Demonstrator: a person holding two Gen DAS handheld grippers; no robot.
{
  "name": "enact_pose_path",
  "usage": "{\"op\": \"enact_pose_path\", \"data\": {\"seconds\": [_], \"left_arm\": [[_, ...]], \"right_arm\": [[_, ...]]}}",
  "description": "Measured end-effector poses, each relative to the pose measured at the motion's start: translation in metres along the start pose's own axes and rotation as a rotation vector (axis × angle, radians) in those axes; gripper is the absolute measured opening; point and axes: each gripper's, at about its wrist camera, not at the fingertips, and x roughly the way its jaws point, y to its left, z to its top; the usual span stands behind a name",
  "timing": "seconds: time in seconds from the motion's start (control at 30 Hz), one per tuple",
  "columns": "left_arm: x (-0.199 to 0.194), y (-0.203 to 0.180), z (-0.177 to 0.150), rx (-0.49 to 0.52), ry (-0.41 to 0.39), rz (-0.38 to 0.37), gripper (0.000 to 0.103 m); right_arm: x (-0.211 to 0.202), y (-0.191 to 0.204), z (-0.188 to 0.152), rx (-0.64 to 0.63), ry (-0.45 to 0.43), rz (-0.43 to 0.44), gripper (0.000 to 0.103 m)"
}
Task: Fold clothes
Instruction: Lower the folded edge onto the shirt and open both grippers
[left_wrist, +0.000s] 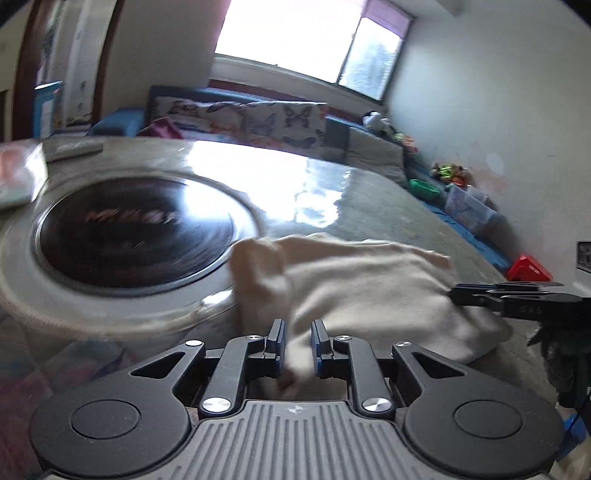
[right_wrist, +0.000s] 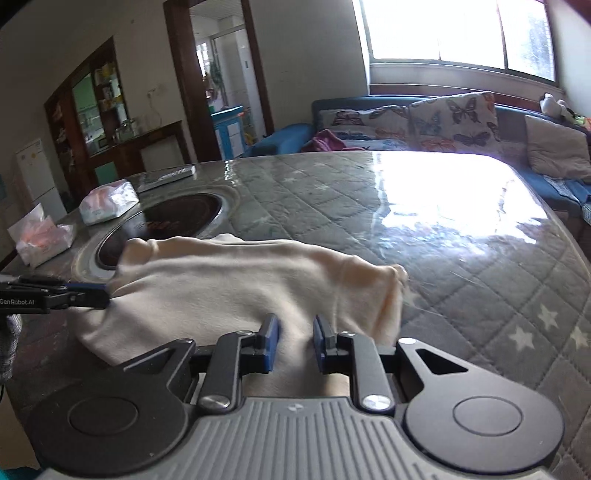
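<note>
Cream cloth (right_wrist: 236, 291) lies bunched on the table (right_wrist: 461, 258), both grippers (left_wrist: 298, 345) (right_wrist: 295, 341) narrowly clamping it. Probably mid-fold; next, carry the edges level.

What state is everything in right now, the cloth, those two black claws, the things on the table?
Cream fabric garment: bunched, partly lifted off the table.
Left gripper: jaws narrowly apart, cloth between them; grip uncertain.
Right gripper: the same, cloth between the blue pads.
Round black cooktop set into the table: nothing on it, cloth edge beside it.
Plastic-wrapped tissue packs: lying flat, sealed as far as visible.
Quilted grey table cover: spread flat.
</note>
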Motion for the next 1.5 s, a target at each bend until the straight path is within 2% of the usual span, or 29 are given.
{"op": "enact_pose_path", "data": {"seconds": [0.1, 0.23, 0.33, 0.43, 0.7, 0.87, 1.07, 1.27, 1.5], "left_arm": [[-0.008, 0.000, 0.005, 0.000, -0.020, 0.027, 0.017], [-0.018, -0.013, 0.006, 0.032, -0.053, -0.031, 0.016], [-0.012, -0.029, 0.000, 0.095, -0.029, -0.064, 0.016], [-0.002, -0.033, -0.008, 0.133, 0.010, -0.046, 0.016], [-0.004, -0.034, -0.004, 0.174, 0.022, -0.041, 0.016], [0.003, -0.031, 0.018, 0.128, 0.003, -0.050, 0.021], [0.035, -0.022, 0.045, 0.108, 0.001, -0.020, 0.022], [0.064, -0.002, 0.049, 0.096, 0.046, 0.051, 0.022], [0.067, -0.017, 0.061, 0.120, 0.020, 0.025, 0.021]], "right_arm": [[-0.005, 0.001, 0.002, -0.006, -0.009, -0.011, 0.019], [-0.017, 0.016, 0.001, -0.079, -0.026, -0.007, 0.019], [-0.023, 0.025, -0.003, -0.112, -0.016, 0.015, 0.020], [-0.026, 0.030, -0.011, -0.149, 0.007, 0.010, 0.020], [-0.040, 0.021, -0.029, -0.171, 0.073, -0.009, 0.019], [-0.042, 0.018, -0.010, -0.172, 0.044, 0.016, 0.021], [-0.009, 0.006, 0.020, -0.123, 0.024, 0.032, 0.022], [0.026, -0.005, 0.037, -0.083, 0.035, 0.020, 0.022], [0.034, -0.013, 0.045, -0.074, 0.044, -0.010, 0.022]]}}
